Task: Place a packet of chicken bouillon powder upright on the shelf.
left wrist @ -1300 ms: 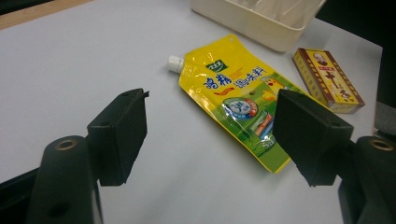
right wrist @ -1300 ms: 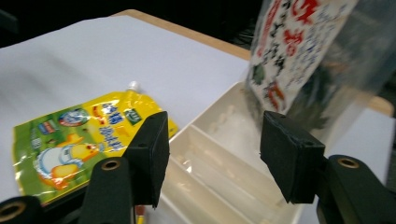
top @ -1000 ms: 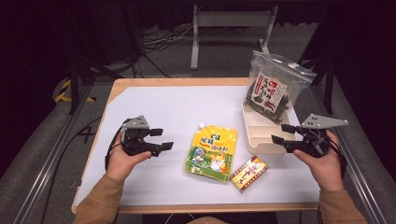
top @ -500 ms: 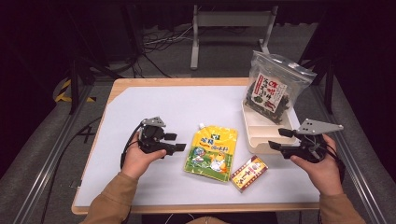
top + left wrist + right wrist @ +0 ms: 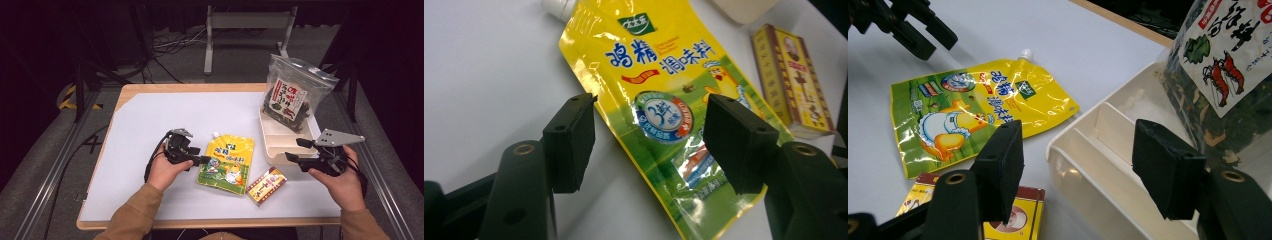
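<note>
Your left gripper, jaws apart and just been narrowing, straddles the yellow pouch edge to grip; your right gripper waits wide, empty, beside the tray.

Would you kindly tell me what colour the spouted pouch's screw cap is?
White; the cap on the yellow pouch shows best in the right gripper view.

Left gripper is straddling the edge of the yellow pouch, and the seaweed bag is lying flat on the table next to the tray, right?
Not quite. The seaweed bag stands upright in the white tray, at its far end, as the high view shows. The rest holds: the left gripper has its open jaws straddling the edge of the yellow pouch.
</note>
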